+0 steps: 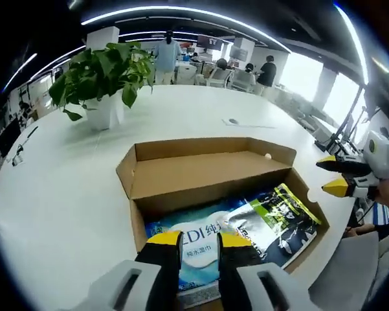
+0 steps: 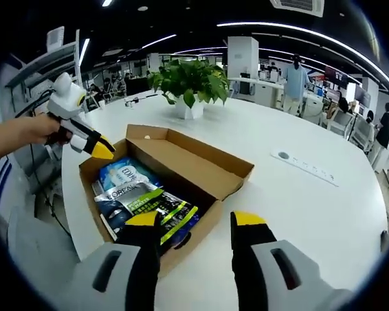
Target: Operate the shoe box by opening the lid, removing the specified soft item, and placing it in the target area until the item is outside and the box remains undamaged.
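The cardboard shoe box (image 1: 207, 146) lies open on a white table, its brown lid flap (image 1: 207, 175) folded over the far half. In the near half lie a blue-and-white soft wipes pack (image 1: 194, 230) and a dark pack with green print (image 1: 278, 220). My left gripper (image 1: 200, 241) hovers over the wipes pack, jaws a narrow gap apart and holding nothing. My right gripper (image 1: 333, 175) stands open past the box's right end. In the right gripper view, the right gripper (image 2: 195, 223) hangs open beside the box (image 2: 226, 175), near the dark pack (image 2: 152, 204). The left gripper (image 2: 102, 150) points into the box over the wipes pack (image 2: 120, 175).
A potted green plant (image 1: 103, 78) stands on the table beyond the box, also seen as the plant (image 2: 191, 81). A flat socket strip (image 2: 304, 163) lies on the table (image 2: 323, 214) to the right. People and desks fill the office background. The table edge runs close to the box.
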`<state>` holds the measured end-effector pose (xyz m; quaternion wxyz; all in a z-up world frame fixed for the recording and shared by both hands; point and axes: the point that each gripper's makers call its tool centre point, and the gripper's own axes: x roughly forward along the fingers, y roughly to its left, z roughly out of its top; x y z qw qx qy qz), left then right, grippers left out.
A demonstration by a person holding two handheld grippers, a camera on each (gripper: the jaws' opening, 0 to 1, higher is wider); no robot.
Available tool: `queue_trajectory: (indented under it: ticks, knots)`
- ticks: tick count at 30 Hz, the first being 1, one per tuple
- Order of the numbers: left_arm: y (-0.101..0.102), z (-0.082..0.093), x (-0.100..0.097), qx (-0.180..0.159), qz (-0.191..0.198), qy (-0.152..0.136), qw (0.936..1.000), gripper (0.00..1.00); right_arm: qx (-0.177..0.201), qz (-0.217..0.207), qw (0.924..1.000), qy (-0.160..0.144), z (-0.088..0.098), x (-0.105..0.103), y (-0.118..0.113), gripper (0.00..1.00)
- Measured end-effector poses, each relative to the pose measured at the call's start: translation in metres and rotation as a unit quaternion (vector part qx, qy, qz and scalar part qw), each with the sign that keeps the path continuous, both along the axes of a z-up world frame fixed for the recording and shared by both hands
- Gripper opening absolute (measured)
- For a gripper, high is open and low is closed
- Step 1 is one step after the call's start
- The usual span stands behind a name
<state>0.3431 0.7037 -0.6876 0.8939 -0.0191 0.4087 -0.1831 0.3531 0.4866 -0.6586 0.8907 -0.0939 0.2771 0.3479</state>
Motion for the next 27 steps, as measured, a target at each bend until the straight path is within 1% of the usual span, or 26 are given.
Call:
queue_trajectory:
  ticks: [4, 9, 11, 13, 15, 16, 18, 20, 21, 27]
  knots:
    - [-0.008, -0.008, -0.010, -0.003, -0.014, 0.018, 0.9997, 0.21, 0.003, 0.010, 0.9999, 0.000, 0.001, -0.010, 0.000, 0.44]
    - [-0.021, -0.018, -0.023, -0.018, -0.036, 0.048, 0.9980, 0.21, 0.005, 0.021, 0.9998, -0.003, 0.003, -0.021, 0.000, 0.48]
    - [-0.024, -0.020, -0.025, -0.019, -0.040, 0.050, 0.9978, 0.21, 0.011, 0.025, 0.9996, -0.006, 0.005, -0.027, 0.000, 0.50]
    - [-0.029, -0.022, -0.029, -0.027, -0.048, 0.060, 0.9967, 0.21, 0.017, 0.028, 0.9994, -0.009, 0.007, -0.030, 0.000, 0.52]
    - [-0.035, -0.024, -0.032, -0.041, -0.051, 0.072, 0.9953, 0.21, 0.021, 0.029, 0.9993, -0.010, 0.008, -0.033, -0.001, 0.53]
    - [-0.038, -0.026, -0.036, -0.050, -0.058, 0.084, 0.9935, 0.21, 0.023, 0.029, 0.9993, -0.011, 0.009, -0.034, -0.001, 0.53]
    - [-0.039, -0.028, -0.036, -0.052, -0.059, 0.087, 0.9931, 0.22, 0.025, 0.030, 0.9992, -0.013, 0.009, -0.037, -0.001, 0.54]
    - [-0.043, -0.029, -0.039, -0.070, -0.061, 0.097, 0.9910, 0.22, 0.026, 0.031, 0.9990, -0.015, 0.010, -0.040, -0.002, 0.54]
    - [-0.047, -0.030, -0.042, -0.088, -0.059, 0.110, 0.9883, 0.22, 0.026, 0.032, 0.9990, -0.016, 0.011, -0.041, -0.002, 0.54]
    - [-0.056, -0.035, -0.050, -0.135, -0.058, 0.149, 0.9779, 0.22, 0.031, 0.032, 0.9988, -0.022, 0.014, -0.045, -0.003, 0.55]
